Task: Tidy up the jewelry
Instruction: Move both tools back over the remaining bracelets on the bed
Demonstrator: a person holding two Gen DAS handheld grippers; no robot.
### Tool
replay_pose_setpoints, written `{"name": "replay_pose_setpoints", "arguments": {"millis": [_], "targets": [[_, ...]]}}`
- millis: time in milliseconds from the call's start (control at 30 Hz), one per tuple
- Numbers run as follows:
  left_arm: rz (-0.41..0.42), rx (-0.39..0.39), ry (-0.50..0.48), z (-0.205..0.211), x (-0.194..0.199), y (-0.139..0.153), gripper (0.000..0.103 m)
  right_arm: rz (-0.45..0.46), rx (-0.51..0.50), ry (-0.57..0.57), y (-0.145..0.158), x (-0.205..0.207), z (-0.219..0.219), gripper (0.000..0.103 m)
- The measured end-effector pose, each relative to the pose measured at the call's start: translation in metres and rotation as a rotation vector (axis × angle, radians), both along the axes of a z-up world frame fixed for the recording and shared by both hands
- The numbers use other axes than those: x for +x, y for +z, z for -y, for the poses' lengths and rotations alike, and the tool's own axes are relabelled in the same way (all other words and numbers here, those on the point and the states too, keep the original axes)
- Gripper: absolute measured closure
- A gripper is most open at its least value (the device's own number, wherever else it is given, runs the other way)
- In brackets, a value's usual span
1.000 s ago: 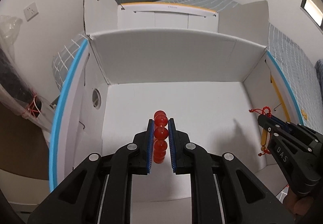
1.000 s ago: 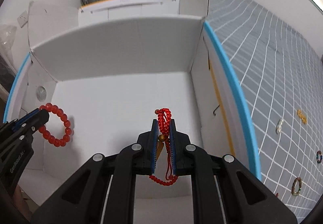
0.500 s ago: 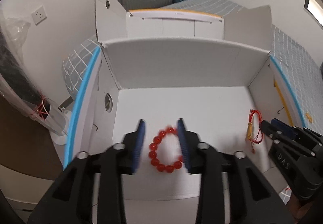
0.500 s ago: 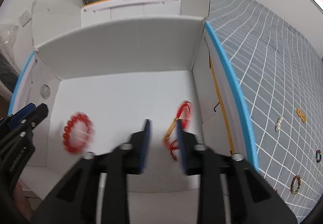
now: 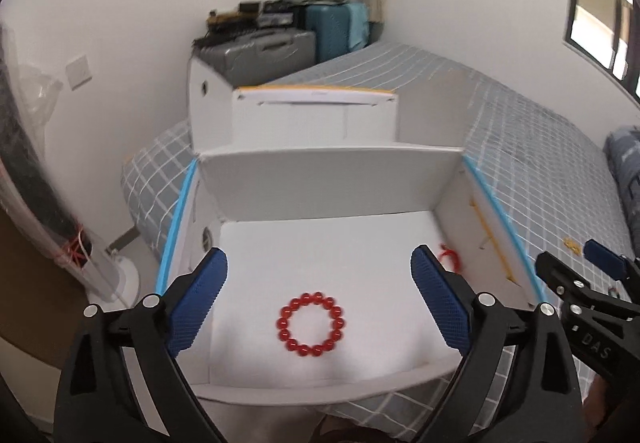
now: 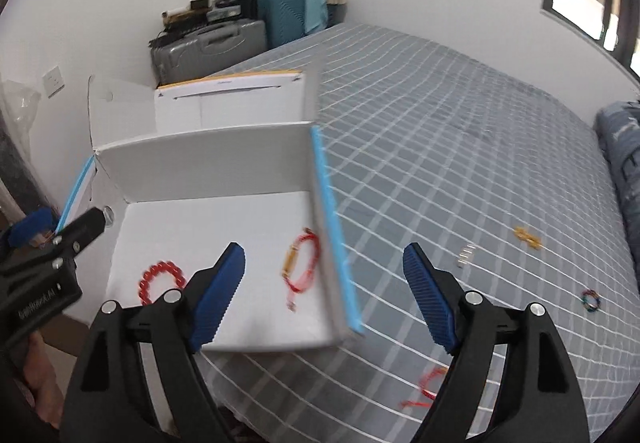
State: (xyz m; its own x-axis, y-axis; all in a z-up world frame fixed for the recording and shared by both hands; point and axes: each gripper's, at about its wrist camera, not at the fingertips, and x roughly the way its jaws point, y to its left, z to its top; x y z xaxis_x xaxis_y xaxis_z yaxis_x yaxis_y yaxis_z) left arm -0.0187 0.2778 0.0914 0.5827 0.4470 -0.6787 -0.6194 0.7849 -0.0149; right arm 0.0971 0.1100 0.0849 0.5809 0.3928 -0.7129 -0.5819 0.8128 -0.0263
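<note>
Between the blue pads of the left gripper (image 5: 318, 303), nothing is held: jaws have just been opening and stand wide, w/ the red bead bracelet (image 5: 311, 324) lying flat on the white box floor below, untouched, approx centred in the gap. Right gripper (image 6: 324, 283) same story: jaws have just been opening, wide apart, empty; its left finger is over the box, right finger over the bed. Red cord bracelet (image 6: 303, 263) w/ a yellowish tube bead lies on the box floor close to the right wall, clear of the pads. In the left view only a bit of that cord shows, behind the right pad.

Both pieces sit inside the open white cardboard box (image 6: 224, 171), which has blue-edged side flaps and rests on the bed's corner. Bead bracelet is toward the box's left-front, cord bracelet toward the right, well apart from each other.

Outside the box, on the grey checked bedsheet (image 6: 460, 147): another red cord piece (image 6: 430, 387) near the right gripper's right finger, a small pale piece (image 6: 465, 256), a yellow piece (image 6: 527, 236), and a multicolour bead ring (image 6: 591, 300) farther right. Each gripper shows at the edge of the other's view. Bkgd: grey suitcase (image 6: 208, 43) and blue suitcase (image 6: 290, 17) against the wall, slightly blurred.
</note>
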Motion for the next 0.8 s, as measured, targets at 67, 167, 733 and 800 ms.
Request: {"name": "replay_pose_setpoints", "arguments": {"millis": [67,167,733,800], "targets": [[0.013,0.003,-0.037,0.022,0.003,0.004,0.009,0.016,0.006,-0.025,0.004,-0.003,0.021,0.025],[0.020,0.028,-0.084,0.047,0.009,0.008,0.007,0.022,0.014,-0.066,0.006,-0.006,0.057,0.025],[-0.030,0.002,-0.480,0.215,0.083,-0.041,0.007,-0.002,0.031,-0.347,-0.024,-0.022,0.238,0.025],[-0.045,-0.009,-0.506,0.229,0.091,-0.054,0.007,-0.010,0.027,-0.377,-0.036,-0.025,0.256,0.025]]}}
